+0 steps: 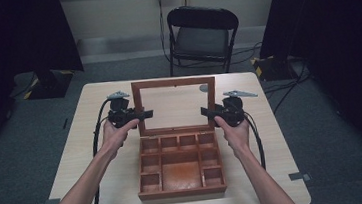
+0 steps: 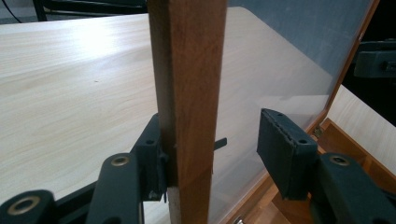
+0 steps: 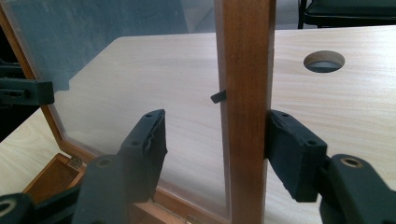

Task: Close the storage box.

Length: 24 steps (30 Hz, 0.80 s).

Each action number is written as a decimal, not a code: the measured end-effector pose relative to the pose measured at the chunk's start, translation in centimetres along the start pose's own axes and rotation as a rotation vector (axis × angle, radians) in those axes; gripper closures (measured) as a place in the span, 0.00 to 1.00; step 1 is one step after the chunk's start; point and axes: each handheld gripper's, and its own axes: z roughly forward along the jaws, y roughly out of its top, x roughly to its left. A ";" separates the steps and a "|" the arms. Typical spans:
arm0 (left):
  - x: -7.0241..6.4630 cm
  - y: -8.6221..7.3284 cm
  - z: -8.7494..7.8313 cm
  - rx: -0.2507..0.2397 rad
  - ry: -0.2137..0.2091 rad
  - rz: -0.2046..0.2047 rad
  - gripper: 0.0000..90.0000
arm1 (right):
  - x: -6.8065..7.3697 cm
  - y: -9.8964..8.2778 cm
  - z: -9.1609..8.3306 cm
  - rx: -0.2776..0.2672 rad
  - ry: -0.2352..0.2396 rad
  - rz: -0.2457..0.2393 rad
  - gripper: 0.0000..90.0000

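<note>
A wooden box (image 1: 180, 170) with several small compartments stands open on the table, its glass-paned lid (image 1: 173, 82) upright. My left gripper (image 1: 142, 114) straddles the lid's left frame post (image 2: 187, 70): one jaw touches the wood and the other stands apart from it on the glass side, so this gripper (image 2: 215, 135) is open. My right gripper (image 1: 209, 111) straddles the right frame post (image 3: 245, 56) the same way, with its outer jaw against the wood and a gap at its inner jaw; this gripper (image 3: 217, 133) is open too.
The light wooden table (image 1: 98, 155) has bare room on both sides of the box and a round cable hole (image 3: 324, 61) behind the lid. A black folding chair (image 1: 202, 34) stands beyond the far edge. Dark curtains hang at left and right.
</note>
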 end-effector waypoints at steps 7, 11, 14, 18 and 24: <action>-0.3 0.2 0.0 -0.002 -0.003 0.013 0.52 | 0.3 0.1 -0.4 0.002 -0.014 -0.003 0.44; -0.4 0.2 -0.2 0.001 -0.011 0.027 0.52 | 0.2 0.0 -0.7 -0.007 -0.005 0.007 0.45; -0.7 0.1 -0.5 0.002 -0.016 0.039 0.52 | 0.3 0.0 -0.9 -0.003 -0.001 0.003 0.45; -0.9 0.0 -0.9 0.008 -0.025 0.048 0.52 | 0.5 -0.1 -1.3 -0.008 0.006 -0.007 0.46; -1.2 -0.3 -1.3 -0.002 -0.038 0.044 0.51 | 0.7 -0.2 -1.9 -0.007 0.014 -0.009 0.46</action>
